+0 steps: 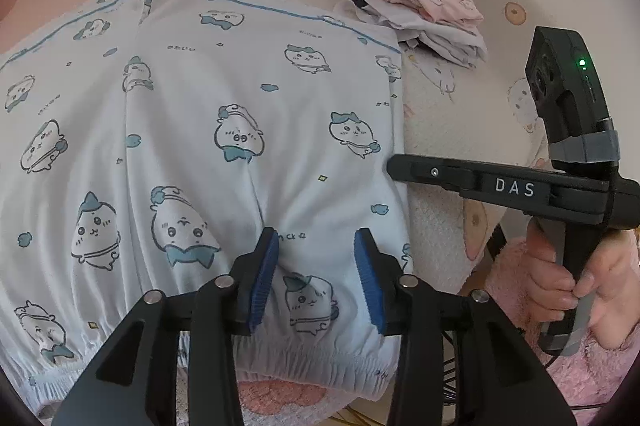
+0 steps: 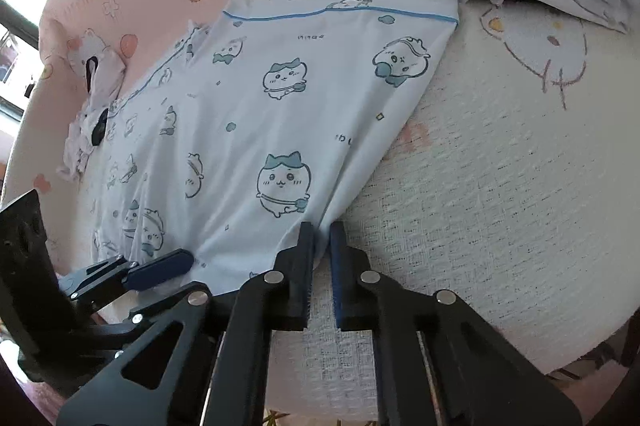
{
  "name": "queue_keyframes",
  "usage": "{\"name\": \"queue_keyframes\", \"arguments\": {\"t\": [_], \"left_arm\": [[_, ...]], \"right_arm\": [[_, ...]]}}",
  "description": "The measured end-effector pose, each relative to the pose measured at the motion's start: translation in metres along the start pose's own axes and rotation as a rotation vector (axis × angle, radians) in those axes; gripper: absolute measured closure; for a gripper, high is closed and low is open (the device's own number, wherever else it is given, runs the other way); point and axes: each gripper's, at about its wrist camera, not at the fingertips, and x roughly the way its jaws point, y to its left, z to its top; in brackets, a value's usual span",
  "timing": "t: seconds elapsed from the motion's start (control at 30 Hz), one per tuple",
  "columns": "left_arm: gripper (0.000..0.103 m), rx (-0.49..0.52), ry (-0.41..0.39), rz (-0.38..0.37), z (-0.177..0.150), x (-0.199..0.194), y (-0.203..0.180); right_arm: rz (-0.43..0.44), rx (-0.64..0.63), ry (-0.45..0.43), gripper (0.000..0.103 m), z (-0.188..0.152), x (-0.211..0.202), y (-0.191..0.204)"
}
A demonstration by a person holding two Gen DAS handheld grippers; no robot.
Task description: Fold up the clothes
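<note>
The pale blue pyjama bottoms (image 1: 240,98) with a cartoon print lie spread flat on a pink and cream blanket (image 2: 500,186) that covers the surface, elastic waistband (image 1: 320,374) at the near edge and the blue-piped leg hems (image 1: 288,12) at the far side. The left gripper (image 1: 316,278) sits just above the waistband with its blue-padded fingers (image 1: 264,278) spread wide, released, the cloth passing between them ungripped. The right gripper (image 2: 322,266) is at the garment's right side edge near the waist; its fingers (image 2: 304,266) are nearly together with a thin fold of the fabric's edge drawn into the narrow slot, clenched on the pyjama bottoms as far as the right wrist view shows. In the left wrist view a hand (image 1: 560,282) in a fluffy pink sleeve (image 1: 600,378) holds the right tool's handle, just off the garment's right edge. To the right of the garment the blanket is open. A pile of folded clothes (image 1: 428,10) sits at the far right, close to the hem corner. A small crumpled garment (image 2: 96,106) lies beside the far left edge
</note>
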Motion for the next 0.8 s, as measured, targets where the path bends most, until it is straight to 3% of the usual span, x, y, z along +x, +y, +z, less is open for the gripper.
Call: {"name": "queue_keyframes", "arguments": {"t": [0.13, 0.3, 0.37, 0.4, 0.47, 0.5, 0.57, 0.67, 0.8], "left_arm": [[0.055, 0.018, 0.004, 0.011, 0.002, 0.002, -0.005], [0.052, 0.007, -0.001, 0.001, 0.003, 0.001, -0.006], [0.052, 0.026, -0.051, 0.000, 0.004, -0.008, -0.011], [0.057, 0.036, -0.077, 0.000, 0.004, -0.013, -0.013], [0.071, 0.087, -0.091, -0.001, 0.008, -0.017, -0.026], [0.076, 0.123, -0.086, -0.001, 0.010, -0.018, -0.034], [0.084, 0.178, -0.067, -0.015, 0.017, -0.014, -0.049], [0.086, 0.232, -0.007, -0.032, 0.023, 0.009, -0.068], [0.090, 0.260, 0.053, 0.036, 0.026, 0.031, -0.075]], "right_arm": [[-0.080, -0.066, 0.017, 0.102, -0.007, 0.000, 0.013], [-0.116, -0.082, 0.018, 0.103, -0.013, -0.006, 0.011], [-0.090, -0.057, 0.024, 0.095, -0.014, -0.009, 0.007], [0.006, 0.015, 0.040, 0.093, -0.013, -0.009, -0.001], [0.077, 0.100, 0.044, 0.085, -0.012, -0.009, -0.010], [0.066, 0.124, 0.035, 0.084, -0.011, -0.011, -0.014], [-0.045, 0.121, -0.001, 0.079, -0.008, -0.020, -0.017], [-0.119, 0.085, -0.020, 0.071, -0.002, -0.029, -0.019], [-0.080, 0.111, 0.018, 0.070, -0.005, -0.027, -0.027]]}}
